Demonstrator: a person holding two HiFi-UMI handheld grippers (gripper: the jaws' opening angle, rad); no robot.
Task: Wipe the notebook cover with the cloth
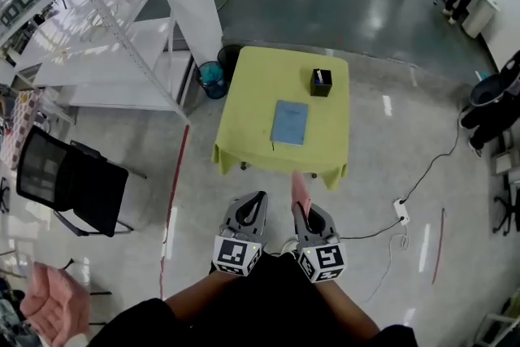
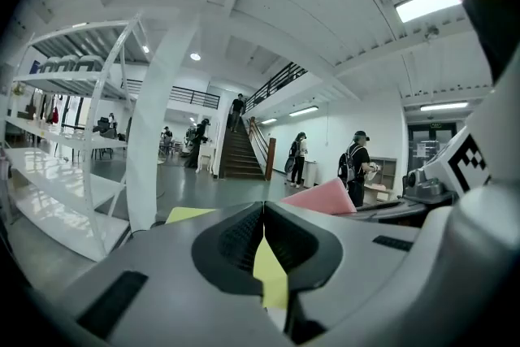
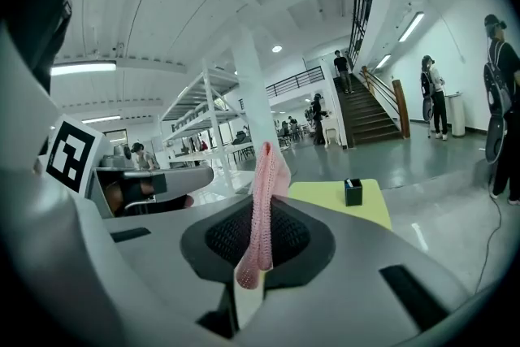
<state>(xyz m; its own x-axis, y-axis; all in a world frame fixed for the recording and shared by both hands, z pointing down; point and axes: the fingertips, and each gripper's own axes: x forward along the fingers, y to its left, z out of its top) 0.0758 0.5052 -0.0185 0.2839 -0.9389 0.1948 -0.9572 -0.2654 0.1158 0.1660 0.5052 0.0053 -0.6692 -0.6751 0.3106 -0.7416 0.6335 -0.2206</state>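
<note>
- Approach is judged to be in hand: the pink cloth (image 1: 301,189) is pinched in the right gripper (image 1: 302,211), its fingers closed on it.
- The left gripper (image 1: 258,203) is held with fingers pressed together, empty.
- The notebook (image 1: 290,123) lies far ahead, mid-surface (image 1: 252,85); the cloth must be carried forward and lowered.
- A black box (image 1: 321,82) stands just beyond; nothing is seen blocking the way.

Notebook (image 1: 290,123) cover dtl too small.

Small square table (image 1: 252,93) on shiny grey floor (image 1: 325,4). Yellow-green cover (image 1: 234,156) over whole top, hanging down at near edge. Blue notebook (image 1: 290,123) lying flat, shut, near middle, a bit right. Black box (image 1: 321,82) standing up at far right part, something white inside. Box and notebook near, not touching.
</note>
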